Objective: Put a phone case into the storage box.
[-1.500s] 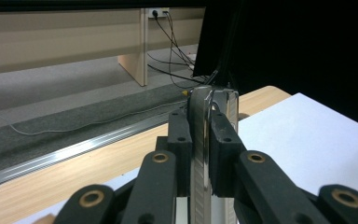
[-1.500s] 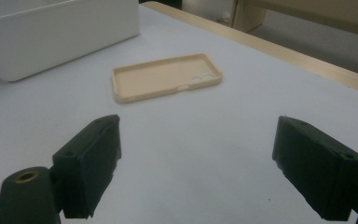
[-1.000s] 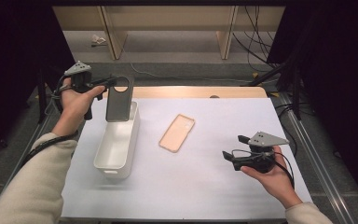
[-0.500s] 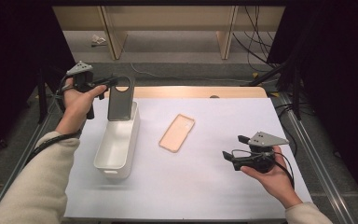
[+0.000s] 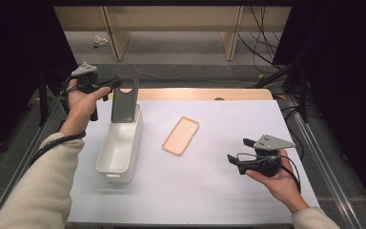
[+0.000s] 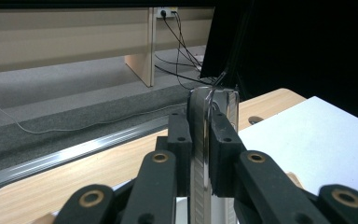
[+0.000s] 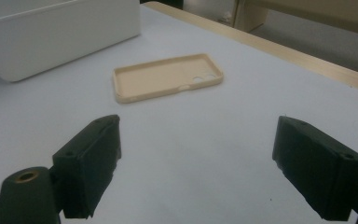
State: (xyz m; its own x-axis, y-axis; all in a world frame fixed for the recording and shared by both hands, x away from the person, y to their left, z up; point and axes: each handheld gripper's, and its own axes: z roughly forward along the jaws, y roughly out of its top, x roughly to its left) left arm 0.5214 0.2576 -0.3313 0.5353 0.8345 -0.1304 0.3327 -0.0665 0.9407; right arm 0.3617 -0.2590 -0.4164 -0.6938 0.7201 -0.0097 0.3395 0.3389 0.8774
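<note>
My left gripper (image 5: 116, 84) is shut on the top edge of a dark grey phone case (image 5: 124, 106). The case hangs upright over the far end of a white bin (image 5: 106, 157). In the left gripper view the case (image 6: 216, 100) stands edge-on between the pads of the left gripper (image 6: 200, 135). A beige phone case (image 5: 181, 136) lies hollow side up on the white table cover. My right gripper (image 5: 235, 160) rests low at the right with its jaws wide apart. In the right gripper view the right gripper (image 7: 198, 154) is open and holds nothing, and the beige case (image 7: 168, 77) lies ahead of it.
The white cover (image 5: 209, 191) spreads over a wooden table (image 5: 195, 93). Metal rails run along both sides. The bin's wall (image 7: 51, 37) stands beyond the beige case in the right gripper view. Cables lie on the floor behind the table.
</note>
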